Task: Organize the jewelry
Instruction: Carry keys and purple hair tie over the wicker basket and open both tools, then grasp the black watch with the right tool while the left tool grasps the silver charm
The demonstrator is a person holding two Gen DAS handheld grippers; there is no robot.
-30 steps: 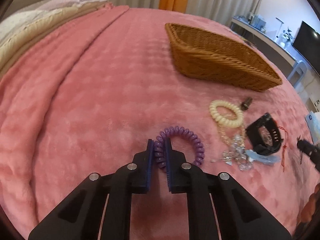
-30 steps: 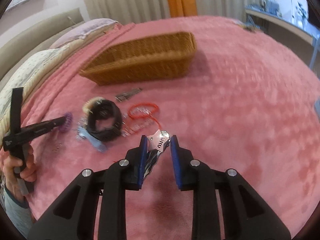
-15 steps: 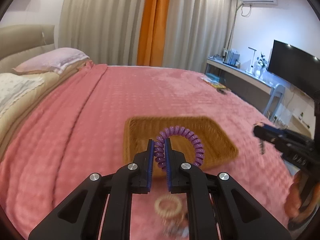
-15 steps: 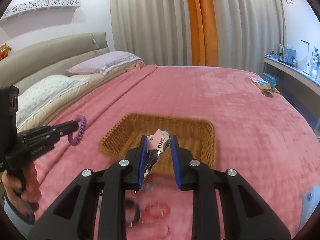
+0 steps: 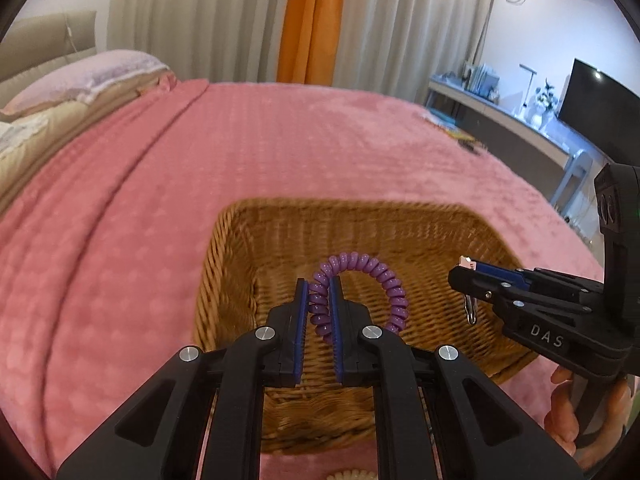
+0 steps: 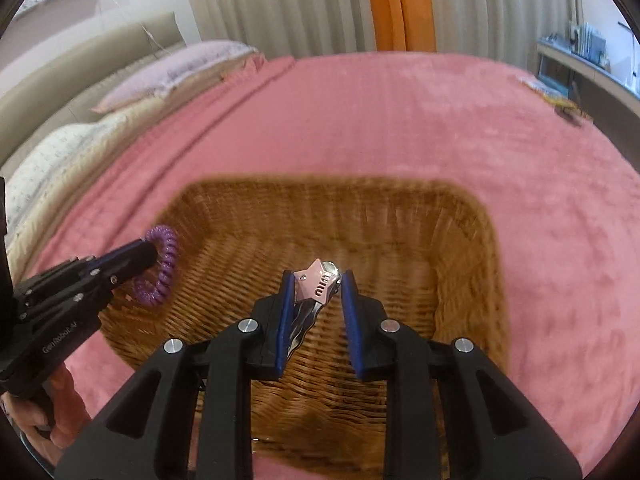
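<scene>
My left gripper (image 5: 319, 284) is shut on a purple spiral hair tie (image 5: 376, 276) and holds it over the open wicker basket (image 5: 240, 240). My right gripper (image 6: 318, 280) is shut on a pink star hair clip (image 6: 318, 286) with a silver wavy body, also held over the basket (image 6: 472, 240). In the left wrist view the right gripper (image 5: 464, 274) comes in from the right with the clip hanging under it. In the right wrist view the left gripper (image 6: 150, 250) comes in from the left with the hair tie (image 6: 160, 268). The basket looks empty inside.
The basket sits on a pink blanket (image 5: 120, 200) over a bed. Pillows (image 6: 180, 68) lie at the far left. A cream spiral hair tie (image 5: 352, 475) peeks in at the bottom edge. A desk with a TV (image 5: 600, 116) stands at the right.
Both grippers lifted their items off the blanket and moved forward over the basket. The basket now fills the lower middle of both views and the other jewelry has dropped out of sight.
</scene>
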